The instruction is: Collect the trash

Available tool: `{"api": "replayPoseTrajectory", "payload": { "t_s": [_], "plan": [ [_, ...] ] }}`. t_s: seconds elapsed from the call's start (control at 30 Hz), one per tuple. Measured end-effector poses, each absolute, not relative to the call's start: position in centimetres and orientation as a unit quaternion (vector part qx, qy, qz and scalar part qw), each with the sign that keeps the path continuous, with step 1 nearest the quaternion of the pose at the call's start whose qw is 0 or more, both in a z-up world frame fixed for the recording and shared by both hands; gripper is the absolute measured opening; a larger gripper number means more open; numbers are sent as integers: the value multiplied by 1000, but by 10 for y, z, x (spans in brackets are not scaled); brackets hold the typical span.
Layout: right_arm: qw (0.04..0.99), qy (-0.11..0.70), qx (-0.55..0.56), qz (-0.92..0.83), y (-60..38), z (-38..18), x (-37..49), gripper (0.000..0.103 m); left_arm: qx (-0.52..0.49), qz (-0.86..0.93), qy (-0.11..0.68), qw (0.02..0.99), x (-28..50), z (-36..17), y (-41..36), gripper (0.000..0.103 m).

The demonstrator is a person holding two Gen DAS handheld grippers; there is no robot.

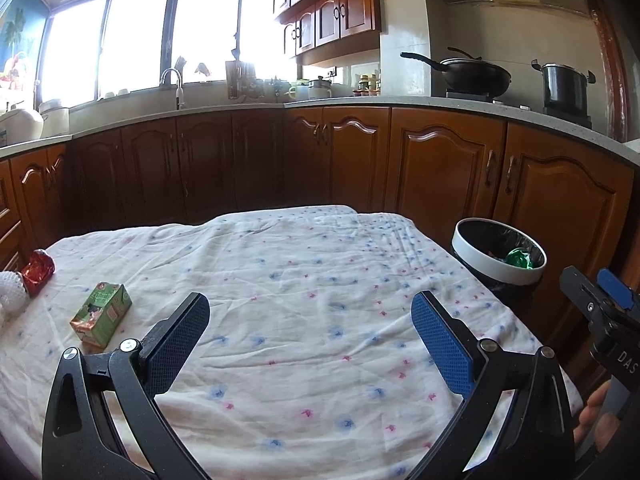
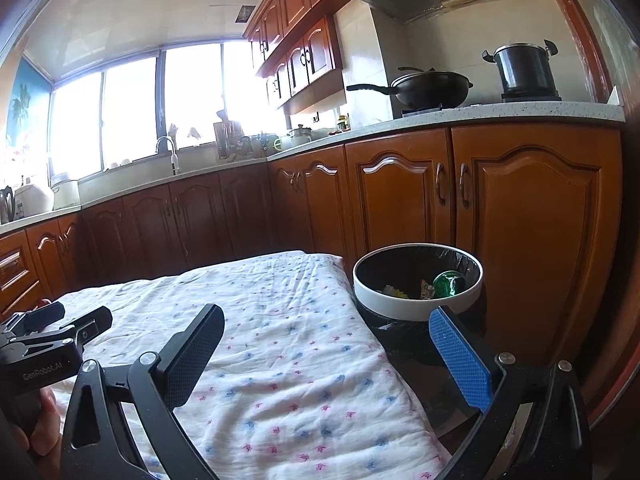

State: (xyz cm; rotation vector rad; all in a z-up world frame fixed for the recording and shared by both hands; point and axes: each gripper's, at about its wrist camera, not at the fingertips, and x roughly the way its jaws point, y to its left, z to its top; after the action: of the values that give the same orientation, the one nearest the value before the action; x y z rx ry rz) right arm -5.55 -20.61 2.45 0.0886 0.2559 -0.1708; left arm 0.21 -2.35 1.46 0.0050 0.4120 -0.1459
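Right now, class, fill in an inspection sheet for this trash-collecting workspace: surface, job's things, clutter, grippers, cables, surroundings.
Surface: table under a wrinkled floral cloth.
Job's things: green carton, red wrapper and white bumpy ball at the table's left; bin at its right already holds green trash.
Clutter: nothing seen.
Grippers: left gripper and right gripper both open, empty.
Cables: nothing seen.
Surroundings: wooden cabinets, sink, wok, pot.

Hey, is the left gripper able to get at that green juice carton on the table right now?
Probably yes. The left gripper is open and empty, and the green carton lies just left of it on the cloth, with nothing between them.
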Motion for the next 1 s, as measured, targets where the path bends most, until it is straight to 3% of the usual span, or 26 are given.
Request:
{"api": "replayPoseTrajectory", "payload": {
  "t_s": [1.0],
  "plan": [
    [987, 130, 51, -79, -206, 27, -57, 103, 10, -67, 203, 977, 1, 15, -24, 103]
  ]
}}
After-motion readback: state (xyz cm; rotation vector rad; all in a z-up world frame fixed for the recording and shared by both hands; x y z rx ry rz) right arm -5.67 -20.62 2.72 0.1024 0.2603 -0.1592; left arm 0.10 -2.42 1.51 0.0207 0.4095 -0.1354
